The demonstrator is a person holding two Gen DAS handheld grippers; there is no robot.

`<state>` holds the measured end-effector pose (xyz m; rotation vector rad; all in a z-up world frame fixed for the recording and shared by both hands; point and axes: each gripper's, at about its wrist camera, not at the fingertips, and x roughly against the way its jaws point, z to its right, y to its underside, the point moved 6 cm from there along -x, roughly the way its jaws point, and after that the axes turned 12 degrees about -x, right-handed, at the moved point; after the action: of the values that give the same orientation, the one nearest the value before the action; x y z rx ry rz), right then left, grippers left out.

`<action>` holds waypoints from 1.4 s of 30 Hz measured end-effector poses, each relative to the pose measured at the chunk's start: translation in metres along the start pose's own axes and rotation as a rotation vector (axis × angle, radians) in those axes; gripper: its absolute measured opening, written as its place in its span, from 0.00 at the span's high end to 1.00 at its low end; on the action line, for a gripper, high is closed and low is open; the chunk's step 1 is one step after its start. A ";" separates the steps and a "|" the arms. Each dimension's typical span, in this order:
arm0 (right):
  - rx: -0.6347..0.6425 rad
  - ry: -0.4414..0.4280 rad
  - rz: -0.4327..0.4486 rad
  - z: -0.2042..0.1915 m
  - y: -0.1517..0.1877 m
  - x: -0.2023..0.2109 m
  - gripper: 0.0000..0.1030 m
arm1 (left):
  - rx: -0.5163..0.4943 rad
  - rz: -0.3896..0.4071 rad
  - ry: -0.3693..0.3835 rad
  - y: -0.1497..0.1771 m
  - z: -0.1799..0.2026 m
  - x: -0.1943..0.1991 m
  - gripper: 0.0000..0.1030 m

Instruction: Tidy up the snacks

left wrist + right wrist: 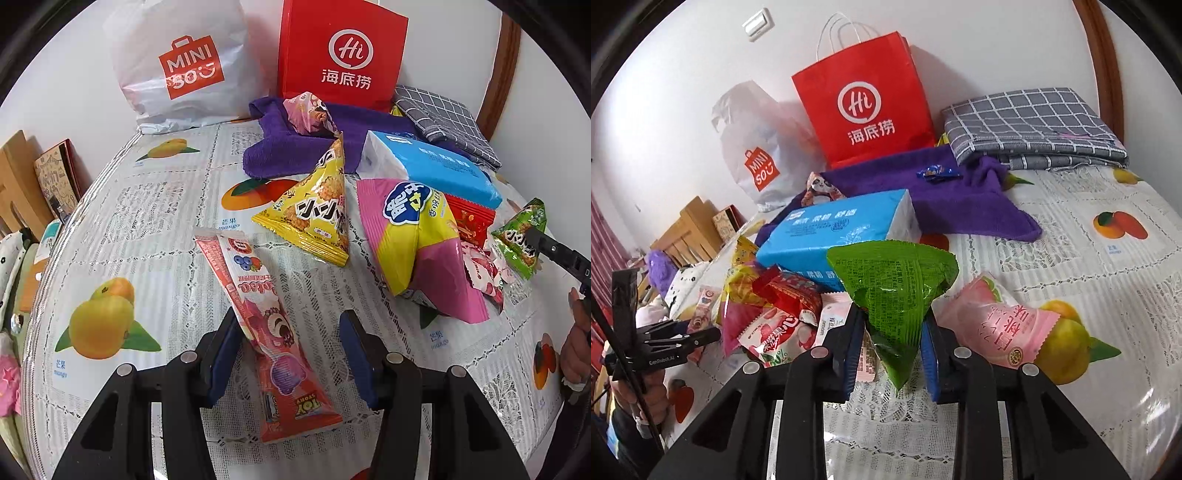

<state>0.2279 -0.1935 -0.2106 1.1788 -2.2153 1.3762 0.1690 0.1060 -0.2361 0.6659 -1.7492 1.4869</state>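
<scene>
- Since the right gripper (892, 354) has its jaws pinched shut on the lower tail of the green triangular snack (892, 291), the hold is thin: lift straight and slowly so the crinkled foil does not slip out.
- The packet's body stands above the jaws, just in front of the blue tissue pack (834, 232); keep it clear of that and of the pink snack packet (1001, 328) beside it.
- The left gripper (288, 354) has its jaws part open astride the long red snack stick (266, 325), which lies on the tabletop (166, 221); the pads do not seem to press it yet.
- The red paper bag (864, 107) and white bag (753, 147) at the wall look like likely destinations.
</scene>
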 end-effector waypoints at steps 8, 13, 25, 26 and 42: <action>0.006 0.000 0.044 -0.003 0.001 0.014 0.72 | 0.032 -0.005 -0.014 0.005 -0.007 0.008 0.74; 0.042 -0.009 0.060 -0.011 0.006 0.026 0.72 | 0.065 -0.013 0.016 0.005 -0.010 0.011 0.81; 0.080 -0.106 0.124 -0.038 -0.006 0.066 0.72 | 0.076 0.031 0.068 -0.014 -0.004 0.039 0.83; 0.086 -0.111 0.132 -0.041 -0.008 0.068 0.72 | 0.074 0.037 0.072 -0.017 -0.003 0.042 0.83; 0.156 -0.077 0.189 -0.069 -0.058 0.076 0.72 | 0.021 0.066 0.037 -0.069 0.011 0.055 0.83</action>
<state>0.2122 -0.1848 -0.0941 1.1131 -2.3613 1.6290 0.1876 0.0861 -0.1515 0.5932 -1.7443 1.5547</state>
